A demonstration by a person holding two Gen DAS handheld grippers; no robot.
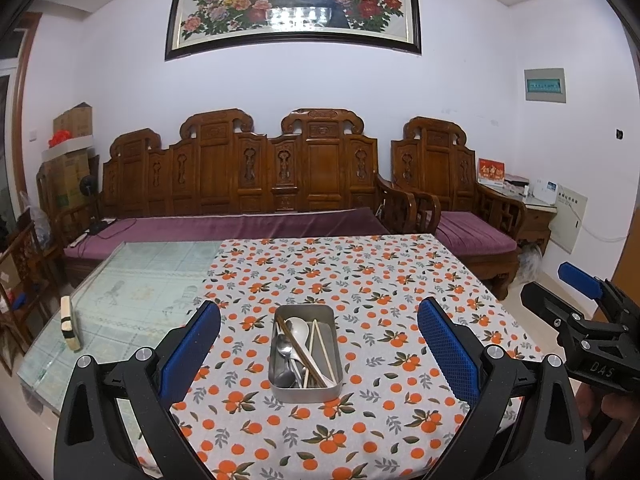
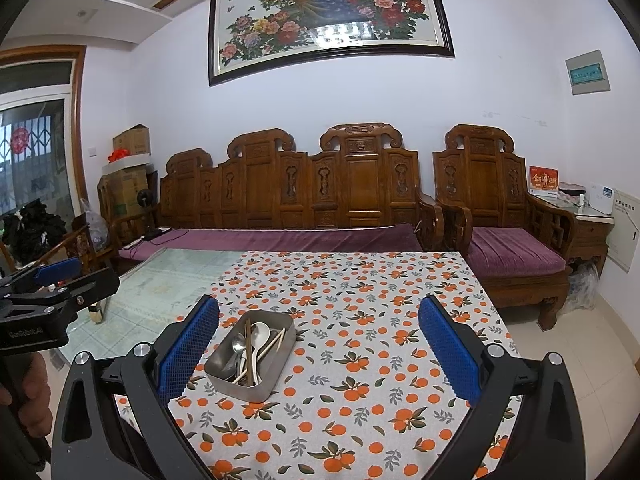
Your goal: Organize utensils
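Utensils (image 1: 302,350) jumble in tin (image 1: 306,390); both claws spread, left (image 1: 318,344), right (image 2: 318,342); pinch one handle high

We read "DAS" in pale letters on the black body of the right gripper (image 1: 592,316) in the left wrist view. "GenRobot.AI" stands in white on the black body of the left gripper (image 2: 60,284) in the right wrist view. Characters on the red and gold box (image 2: 543,179) are too small for us to read.
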